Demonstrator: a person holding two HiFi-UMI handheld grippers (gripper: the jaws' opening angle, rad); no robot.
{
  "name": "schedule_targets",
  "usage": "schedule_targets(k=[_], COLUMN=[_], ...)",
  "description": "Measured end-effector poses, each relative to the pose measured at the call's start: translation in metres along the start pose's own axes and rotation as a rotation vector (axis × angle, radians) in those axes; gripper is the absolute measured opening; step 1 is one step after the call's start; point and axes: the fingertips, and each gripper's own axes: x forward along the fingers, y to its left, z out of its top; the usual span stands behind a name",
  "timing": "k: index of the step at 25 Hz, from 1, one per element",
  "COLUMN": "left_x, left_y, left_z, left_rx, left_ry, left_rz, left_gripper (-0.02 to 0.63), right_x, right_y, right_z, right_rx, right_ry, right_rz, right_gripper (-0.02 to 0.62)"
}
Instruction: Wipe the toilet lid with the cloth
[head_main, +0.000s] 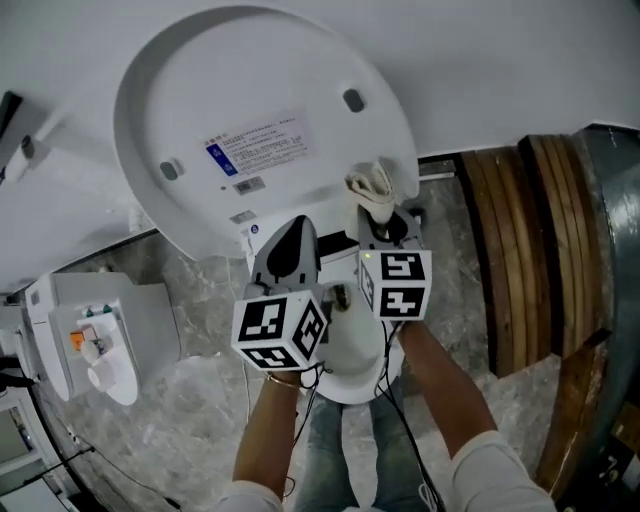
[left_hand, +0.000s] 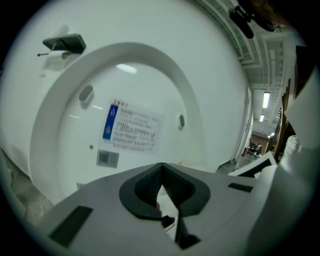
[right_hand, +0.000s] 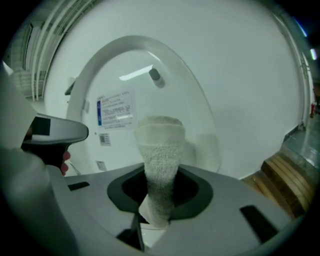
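- Toilet lid (head_main: 270, 110), head view: it is raised, its underside with a printed label (head_main: 258, 145) facing the person and white wall (head_main: 500, 60) all round its rim. The cloth (head_main: 372, 190) stands up out of the right tool (head_main: 385, 225) in front of the lid's lower right edge. The left tool (head_main: 290, 235) is just beside it, under the lid's lower middle. Wooden planks (head_main: 520, 250) stand well apart to the right, with bare stone floor (head_main: 200, 400) to the left.
- Left tool view: the jaws are pressed together with nothing between them. The lid's broad underside (left_hand: 65, 130) lies ahead, unobstructed.
- Right tool view: the jaws are clamped on the rolled cloth (right_hand: 160, 155), whose top rises before the lid (right_hand: 185, 90). Whether it touches the lid cannot be told.
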Motion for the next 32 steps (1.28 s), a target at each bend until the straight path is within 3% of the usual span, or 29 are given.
schedule_targets(k=[3, 6, 9, 12, 15, 19, 26, 29, 32], left_x=[-0.046, -0.082, -0.088, -0.064, -0.029, 0.004, -0.036, -0.076, -0.119], left_y=[-0.008, -0.003, 0.019, 0.048, 0.063, 0.067, 0.044, 0.023, 0.004], left_z=[0.074, 0.157, 0.215, 0.247, 0.256, 0.241, 0.237, 0.223, 0.202], left_rx=[0.064, 0.213, 0.293, 0.321, 0.379, 0.478, 0.466, 0.493, 0.491], left_ry=[-0.109, -0.183, -0.173, -0.085, 0.061, 0.249, 0.226, 0.254, 0.303], left_rz=[-0.046, -0.049, -0.031, -0.021, -0.086, -0.188, -0.256, -0.313, -0.373], left_gripper=[0.010, 0.022, 0.143, 0.226, 0.244, 0.245, 0.244, 0.244, 0.226], right_x=[-0.051, -0.101, -0.143, -0.174, -0.201, -0.232, -0.287, -0.316, -0.347], right_y=[0.026, 0.057, 0.082, 0.101, 0.113, 0.100, 0.058, 0.050, 0.058], right_z=[0.005, 0.011, 0.024, 0.046, 0.064, 0.065, 0.069, 0.106, 0.151], right_rx=[0.101, 0.263, 0.376, 0.444, 0.441, 0.461, 0.586, 0.594, 0.585], right_ry=[0.036, 0.106, 0.118, 0.098, 0.068, 0.035, -0.026, -0.114, -0.223], right_rz=[0.094, 0.181, 0.228, 0.263, 0.290, 0.233, 0.103, 0.108, 0.170], right_gripper=[0.097, 0.097, 0.097, 0.097, 0.097, 0.097, 0.097, 0.097, 0.097])
